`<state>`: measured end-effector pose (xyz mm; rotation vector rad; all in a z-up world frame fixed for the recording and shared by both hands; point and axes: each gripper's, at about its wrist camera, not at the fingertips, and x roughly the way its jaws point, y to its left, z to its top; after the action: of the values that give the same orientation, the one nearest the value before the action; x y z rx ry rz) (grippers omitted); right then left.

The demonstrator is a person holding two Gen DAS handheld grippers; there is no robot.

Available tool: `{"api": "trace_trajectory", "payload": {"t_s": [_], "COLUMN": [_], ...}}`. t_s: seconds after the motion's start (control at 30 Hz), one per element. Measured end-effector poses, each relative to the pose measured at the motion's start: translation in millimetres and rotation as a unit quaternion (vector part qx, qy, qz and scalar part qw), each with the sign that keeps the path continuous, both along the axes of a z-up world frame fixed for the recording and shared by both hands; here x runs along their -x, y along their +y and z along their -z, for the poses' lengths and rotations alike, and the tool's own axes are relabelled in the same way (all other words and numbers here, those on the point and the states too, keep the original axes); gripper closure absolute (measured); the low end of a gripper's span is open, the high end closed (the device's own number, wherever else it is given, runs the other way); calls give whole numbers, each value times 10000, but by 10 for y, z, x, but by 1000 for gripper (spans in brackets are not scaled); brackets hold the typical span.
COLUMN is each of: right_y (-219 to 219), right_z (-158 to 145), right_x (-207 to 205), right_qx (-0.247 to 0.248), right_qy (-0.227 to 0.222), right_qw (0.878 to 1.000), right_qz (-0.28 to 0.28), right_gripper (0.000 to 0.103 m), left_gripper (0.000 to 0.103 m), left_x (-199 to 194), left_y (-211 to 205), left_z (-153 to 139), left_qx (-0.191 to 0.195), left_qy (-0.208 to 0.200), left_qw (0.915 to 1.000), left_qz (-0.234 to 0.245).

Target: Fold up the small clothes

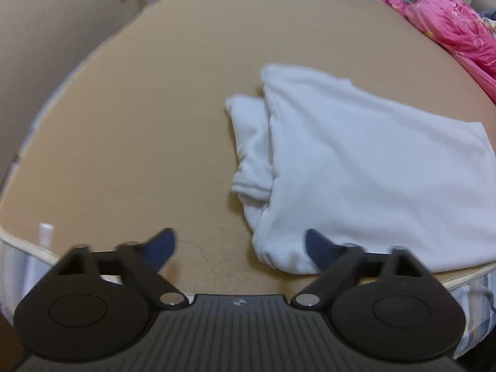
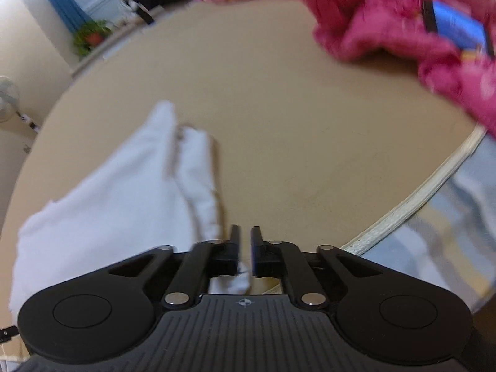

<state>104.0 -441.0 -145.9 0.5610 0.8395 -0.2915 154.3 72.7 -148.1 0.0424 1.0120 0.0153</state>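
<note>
1. Left gripper [image 1: 238, 246] hangs with jaws spread wide and nothing between them, above the near edge of a tan table [image 1: 139, 124].
2. Right gripper [image 2: 245, 241] shows a narrow gap between its jaws; whether they pinch cloth cannot be told.
3. White folded garment [image 1: 356, 167] lies at the table's near side, its corner just beside the left gripper's right finger.
4. Pink bedding [image 1: 458, 28] is heaped at the far right.
5. No writing or label is legible.
</note>
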Motion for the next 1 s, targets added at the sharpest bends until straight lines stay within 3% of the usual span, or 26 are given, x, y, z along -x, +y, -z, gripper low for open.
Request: {"api": "trace_trajectory", "payload": {"t_s": [0.03,0.13,0.2,0.37,0.57,0.7,1.0], "right_y": [74,489,808,1409,1818,1933,1897], "right_z": [-111,-483,-632,-818,-897,-963,-944], "right_x": [54,273,382,678,1073,1232,1260], "right_qx": [65,313,459,584,542,798,747], "right_qy": [-90,-435,-580,-630,-457,-451,-469], "right_qw": [9999,9974,9936,9883,9856,9831,9842], "right_qz": [-59,-476,-856,-1262,-1534,-1586,-1536], "right_gripper": [57,31,21,20,20,20,20], "left_gripper": [0,1,1,1,1,1,1], "left_x": [77,314,450,804,1173,1334,1512], "left_y": [-28,-146,-255,-548,-661,-716,-779], "left_z": [-73,-287,-371,-494,-562,-584,-571], "left_qx": [13,243,184,-239,-225,-232,-233], "left_qy": [-64,-132,13,298,149,76,105], "left_qw": [10000,9996,9997,9990,9996,9997,9996], "left_qz": [-15,-27,-151,-223,-77,-2,97]}}
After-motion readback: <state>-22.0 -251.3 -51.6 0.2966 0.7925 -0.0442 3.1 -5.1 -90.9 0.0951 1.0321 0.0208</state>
